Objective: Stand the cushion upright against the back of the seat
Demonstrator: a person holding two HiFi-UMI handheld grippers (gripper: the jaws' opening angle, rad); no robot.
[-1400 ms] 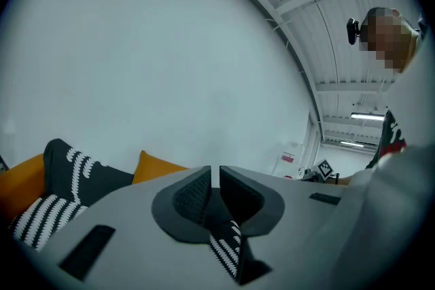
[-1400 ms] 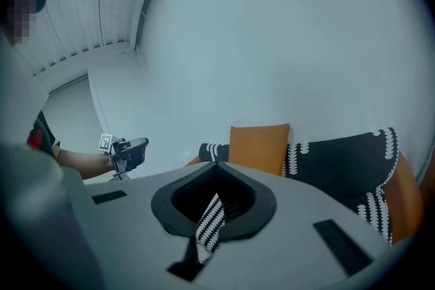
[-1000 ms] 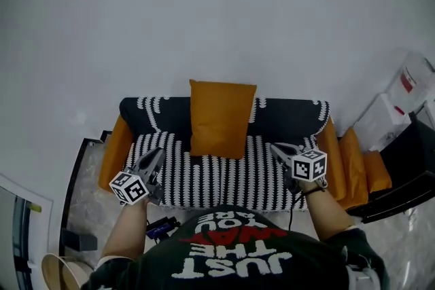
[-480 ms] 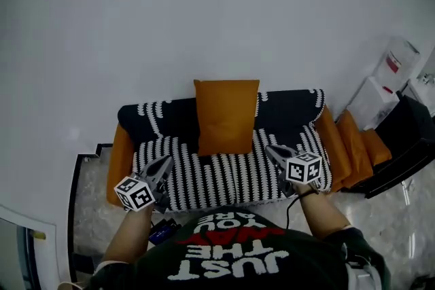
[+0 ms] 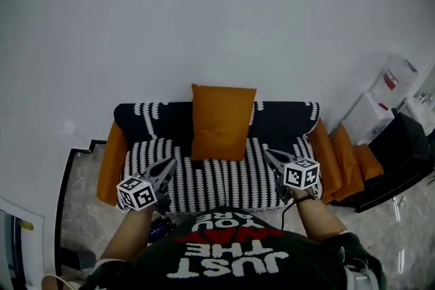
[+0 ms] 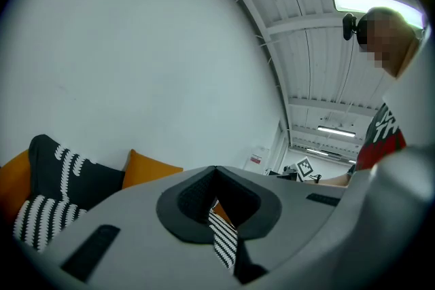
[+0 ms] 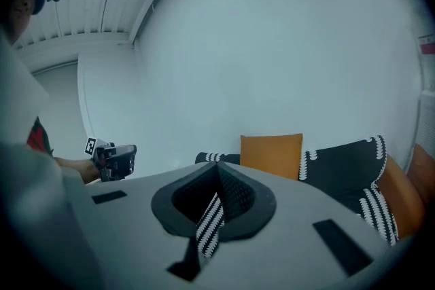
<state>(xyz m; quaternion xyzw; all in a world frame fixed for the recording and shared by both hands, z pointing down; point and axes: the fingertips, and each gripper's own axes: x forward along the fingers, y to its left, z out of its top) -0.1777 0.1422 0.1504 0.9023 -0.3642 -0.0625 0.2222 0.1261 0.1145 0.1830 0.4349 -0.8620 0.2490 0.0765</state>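
Observation:
An orange cushion (image 5: 223, 122) stands upright against the middle of the sofa back (image 5: 285, 115); the seat wears a black-and-white striped cover (image 5: 217, 180). My left gripper (image 5: 170, 162) hovers over the seat's front left, shut and empty, apart from the cushion. My right gripper (image 5: 268, 154) hangs over the front right of the seat, also shut with nothing in it. In the left gripper view the closed jaws (image 6: 216, 170) point past the cushion (image 6: 146, 170). From the right gripper view the shut jaws (image 7: 219, 165) point toward the cushion (image 7: 272, 154), with the left gripper (image 7: 115, 159) off to the left.
Orange side cushions (image 5: 355, 161) lean at the sofa's right end. Beyond them stand white boxes (image 5: 380, 95) and a black unit (image 5: 404, 153). A dark frame (image 5: 68, 180) edges the floor at the left. A plain white wall (image 5: 217, 17) rises behind the sofa.
Both grippers have drifted slightly inward over the seat's front edge, and the left jaws have finished closing. The cushion stays upright against the back.

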